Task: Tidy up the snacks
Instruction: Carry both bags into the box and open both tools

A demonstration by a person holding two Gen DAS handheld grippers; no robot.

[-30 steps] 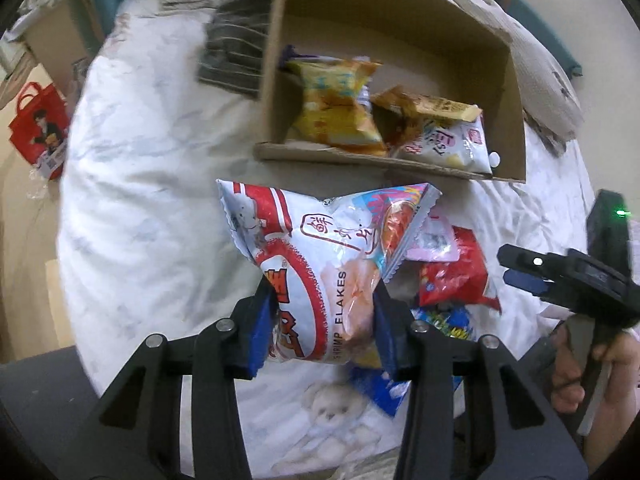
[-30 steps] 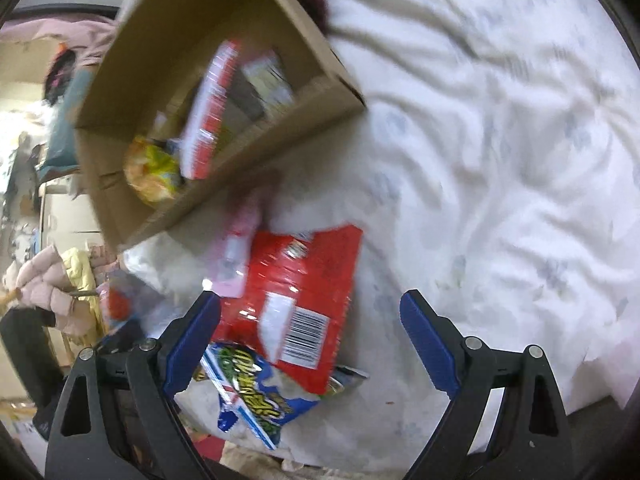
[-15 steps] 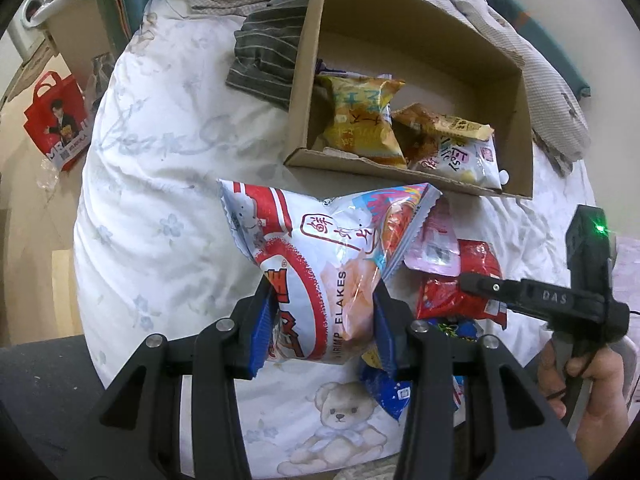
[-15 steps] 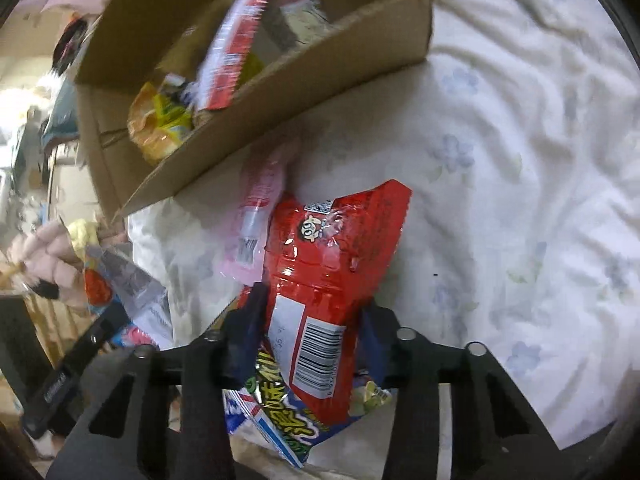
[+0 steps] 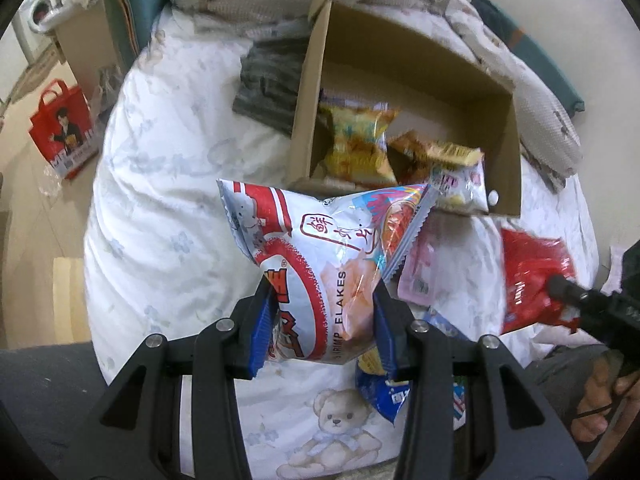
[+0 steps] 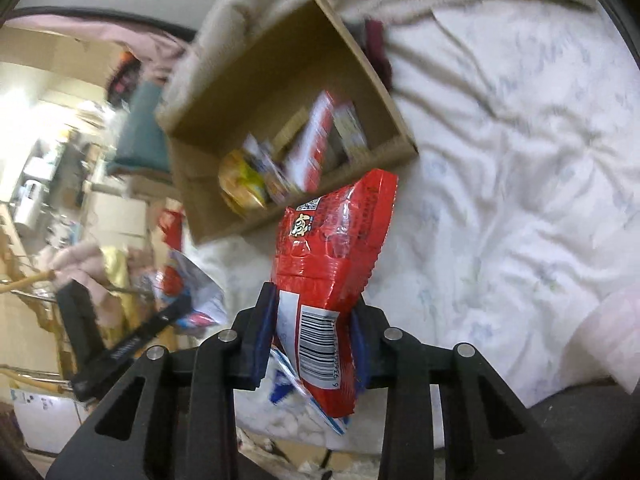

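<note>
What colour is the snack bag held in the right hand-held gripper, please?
Red, with a white barcode label: the snack bag shows best in the right wrist view.

A glossy, crinkled foil shrimp flakes bag and a shiny red packet are being shown against matt corrugated cardboard of the box. Soft printed cotton is being seen on the bedsheet; matt black plastic on the left gripper.
</note>
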